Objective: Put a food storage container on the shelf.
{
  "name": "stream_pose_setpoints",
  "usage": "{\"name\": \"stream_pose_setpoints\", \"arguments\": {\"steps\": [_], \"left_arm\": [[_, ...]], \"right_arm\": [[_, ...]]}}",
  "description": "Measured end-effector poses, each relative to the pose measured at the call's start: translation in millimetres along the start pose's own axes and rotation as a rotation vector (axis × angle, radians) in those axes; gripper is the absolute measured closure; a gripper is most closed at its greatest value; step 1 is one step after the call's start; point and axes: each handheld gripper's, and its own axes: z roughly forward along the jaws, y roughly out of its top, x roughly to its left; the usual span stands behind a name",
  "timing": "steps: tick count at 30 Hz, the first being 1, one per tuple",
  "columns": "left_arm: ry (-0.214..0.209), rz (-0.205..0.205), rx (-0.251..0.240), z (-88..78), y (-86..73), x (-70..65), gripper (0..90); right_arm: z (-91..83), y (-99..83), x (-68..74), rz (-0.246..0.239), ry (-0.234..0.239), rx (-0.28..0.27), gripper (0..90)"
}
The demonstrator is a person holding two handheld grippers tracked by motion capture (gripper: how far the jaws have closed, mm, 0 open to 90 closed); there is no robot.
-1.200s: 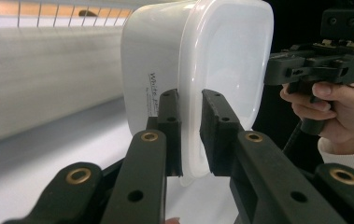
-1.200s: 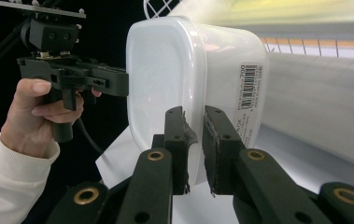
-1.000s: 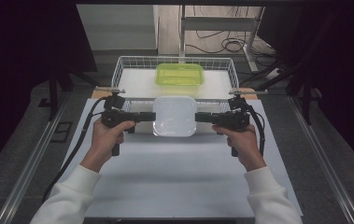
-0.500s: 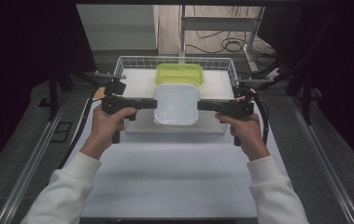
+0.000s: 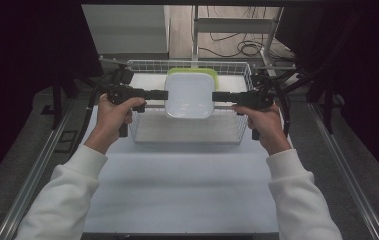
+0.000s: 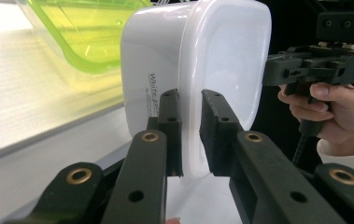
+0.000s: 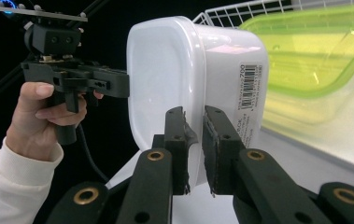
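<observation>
White plastic box [image 5: 189, 95] hangs clamped by its rim between left gripper [image 5: 158, 94] fingers and right gripper [image 5: 221, 96] fingers; beyond them, a green-lidded container [image 5: 212, 75] sits inside the wire basket [image 5: 187, 136].

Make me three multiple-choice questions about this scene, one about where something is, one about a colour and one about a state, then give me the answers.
1. Where is the white container?
A. Lifted over the wire basket
B. Flat on the table in front of the basket
C. On the floor

2. What colour is the container lying in the basket?
A. Red
B. Green
C. Blue

3. How is the white container held?
A. By the left gripper alone
B. By bare hands
C. By both grippers, the right gripper on the opposite rim

Answers: 1 A, the high view shows it above the basket. 2 B, it is translucent green. 3 C, each gripper view shows jaws clamped on a rim.
</observation>
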Motion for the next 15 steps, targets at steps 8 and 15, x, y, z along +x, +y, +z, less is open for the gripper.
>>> {"name": "stream_pose_setpoints", "arguments": {"steps": [8, 15], "left_arm": [[-0.011, -0.008, -0.009, -0.6, 18.8, 2.9, 78.9], [-0.006, -0.010, -0.003, 0.2, 36.7, 5.7, 78.8]], "right_arm": [[-0.1, 18.8, -1.8, 0.016, 0.007, -0.010, 80.2], [1.7, 32.8, -6.7, 0.034, 0.016, -0.013, 80.3]]}}
